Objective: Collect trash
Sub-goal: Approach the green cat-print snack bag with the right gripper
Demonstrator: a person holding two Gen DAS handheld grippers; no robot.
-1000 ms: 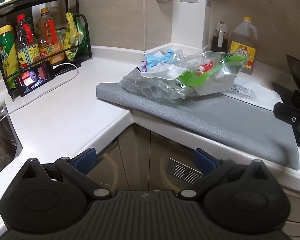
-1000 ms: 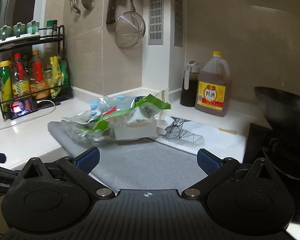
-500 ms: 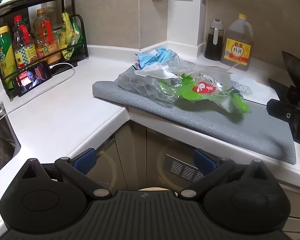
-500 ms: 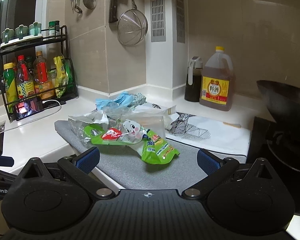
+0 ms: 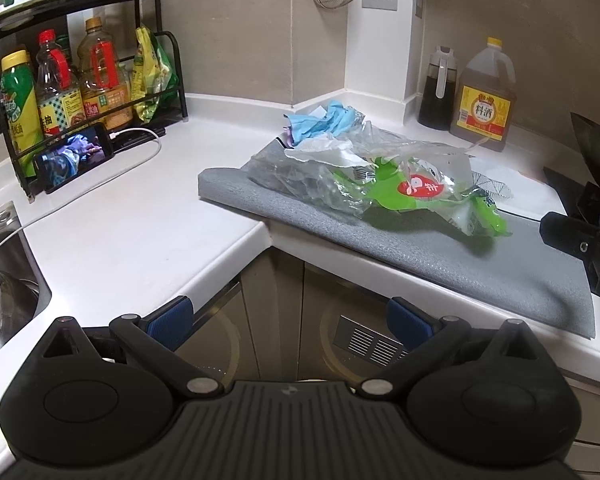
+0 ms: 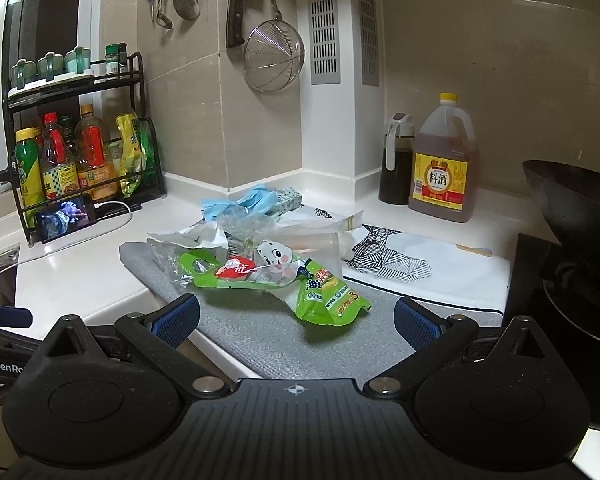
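Observation:
A heap of trash lies on a grey mat (image 5: 480,264) (image 6: 260,332) on the white counter. On top is a green snack wrapper (image 5: 424,196) (image 6: 276,280) with crumpled clear plastic (image 5: 312,176) (image 6: 244,224) under it and blue gloves (image 5: 320,122) (image 6: 244,202) behind. My left gripper (image 5: 290,320) is open, out in front of the counter corner over the cabinet doors, short of the heap. My right gripper (image 6: 296,320) is open just before the mat's front edge, with the green wrapper a little ahead of it. The right gripper's finger shows at the far right of the left wrist view.
A black rack (image 5: 80,80) with bottles and a phone (image 5: 76,156) on a white cable stands back left. A sink (image 5: 4,288) is at the left. A wine jug (image 6: 444,164), dark jug (image 6: 396,160), patterned paper (image 6: 396,260) and black wok (image 6: 576,208) lie right.
Both grippers have drawn back from the counter, so the heap looks farther off. The green wrapper has flopped forward from the pile onto the grey mat.

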